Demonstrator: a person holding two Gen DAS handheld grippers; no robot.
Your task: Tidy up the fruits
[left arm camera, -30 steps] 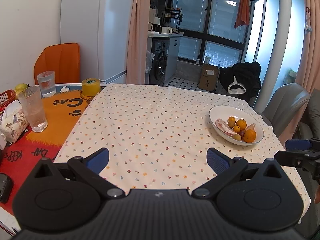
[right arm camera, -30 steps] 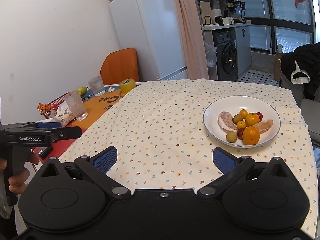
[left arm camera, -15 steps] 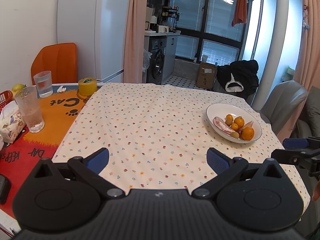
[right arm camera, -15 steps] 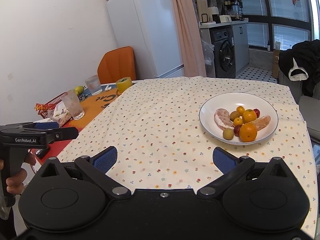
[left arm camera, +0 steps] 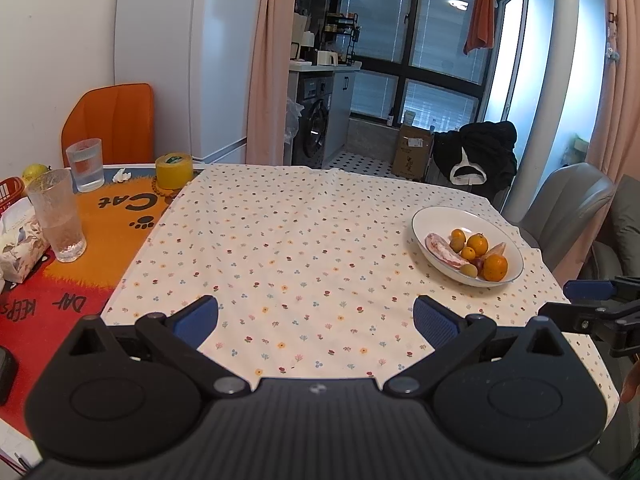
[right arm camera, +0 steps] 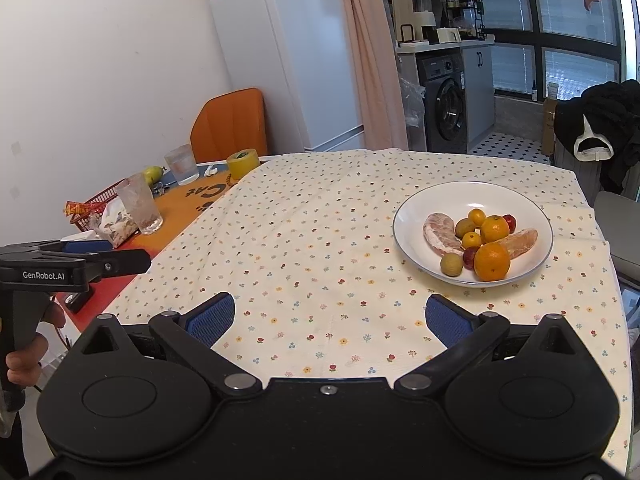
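Observation:
A white bowl on the flowered tablecloth holds several fruits: a big orange, smaller oranges, two peeled pomelo segments, olive-green and dark red small fruits. My left gripper is open, held back over the table's near edge, nothing between its blue pads. My right gripper is also open and empty, near the table's front edge, the bowl ahead and to its right. A yellow-green pear lies far left by a red basket.
On the orange mat at left stand two glasses, a yellow tape roll, a tissue pack and the red basket. An orange chair and a grey chair flank the table. A hand holds the left gripper.
Both grippers have drawn back a little and tilted up, so the bowl looks smaller and lower-set. Both jaws have stayed open.

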